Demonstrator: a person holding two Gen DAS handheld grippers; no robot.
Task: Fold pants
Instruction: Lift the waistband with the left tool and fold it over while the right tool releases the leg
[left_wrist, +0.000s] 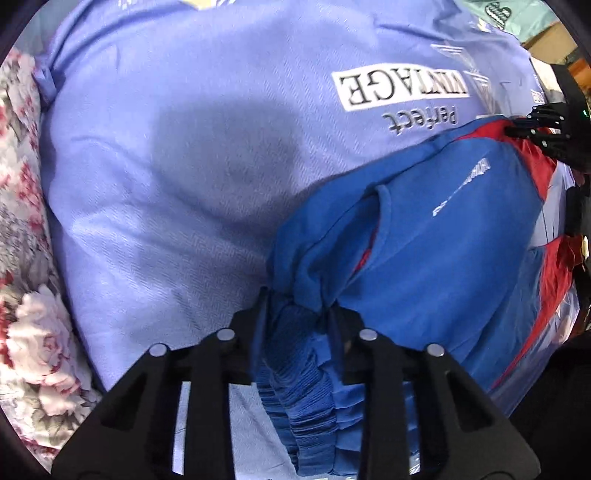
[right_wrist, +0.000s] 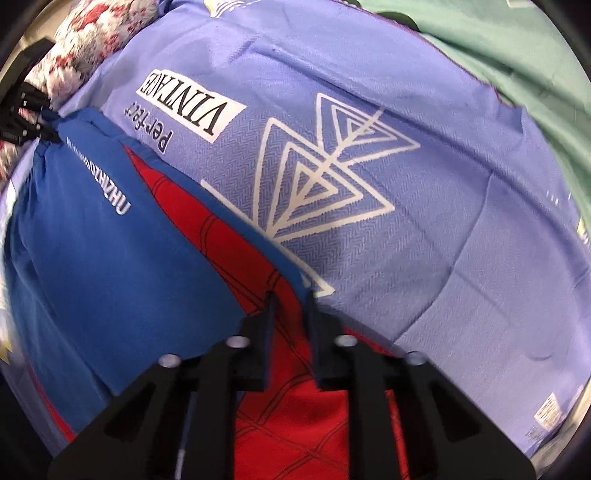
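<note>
Pants pinched at both ends – left gripper on blue cuff, right gripper on red cloth – mid-fold; next, probably carry them over together.

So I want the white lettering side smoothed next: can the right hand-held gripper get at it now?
Probably not yet: the right hand-held gripper is shut on the pants at the red panel; nothing covers the lettering.

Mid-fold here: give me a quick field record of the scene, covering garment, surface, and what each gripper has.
garment: blue and red pants, held up at both ends
surface: lavender bedsheet with a VINTAGE print
left gripper: shut on the bunched blue ribbed edge of the pants
right gripper: shut on the red panel of the pants
nearby: floral fabric beside the sheet, green fabric at its far edge
</note>
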